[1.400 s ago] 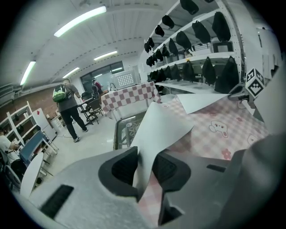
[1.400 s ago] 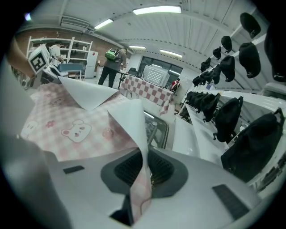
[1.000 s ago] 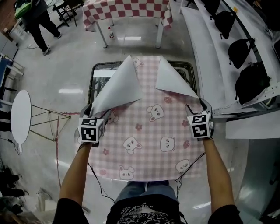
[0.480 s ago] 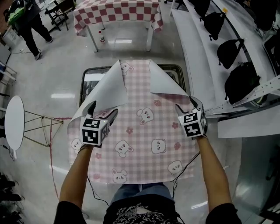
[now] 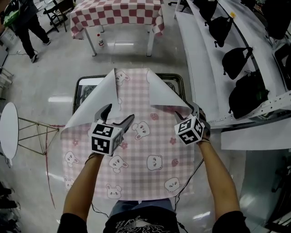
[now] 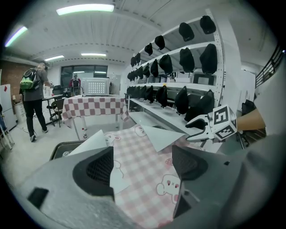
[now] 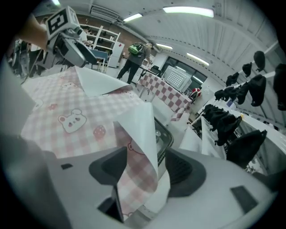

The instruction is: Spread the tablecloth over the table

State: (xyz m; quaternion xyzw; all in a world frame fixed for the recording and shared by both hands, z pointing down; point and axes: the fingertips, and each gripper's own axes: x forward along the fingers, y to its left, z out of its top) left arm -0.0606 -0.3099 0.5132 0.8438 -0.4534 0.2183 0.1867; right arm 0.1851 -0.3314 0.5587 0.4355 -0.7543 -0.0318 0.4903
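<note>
Looking down from the head view, the pink checked tablecloth (image 5: pixel 145 154) with bear prints lies over the dark-rimmed table (image 5: pixel 78 91), its 2 far corners folded back white side up; the left gripper (image 5: pixel 119 113) hovers above the cloth just right of the left flap (image 5: pixel 93 107); the right gripper (image 5: pixel 193 111) sits at the near tip of the right flap (image 5: pixel 163 93); a red-and-white checked table (image 5: pixel 118 11) stands farther off, and shelves of black bags (image 5: pixel 241 54) run along the right; in the left gripper view, the jaws stand wide apart, having just closed a little, with nothing between the pads and the cloth lying beyond them; in the right gripper view, the jaws have also just closed a little and stand apart, an upright fold of the cloth between them, the pads not pressing on it.
</note>
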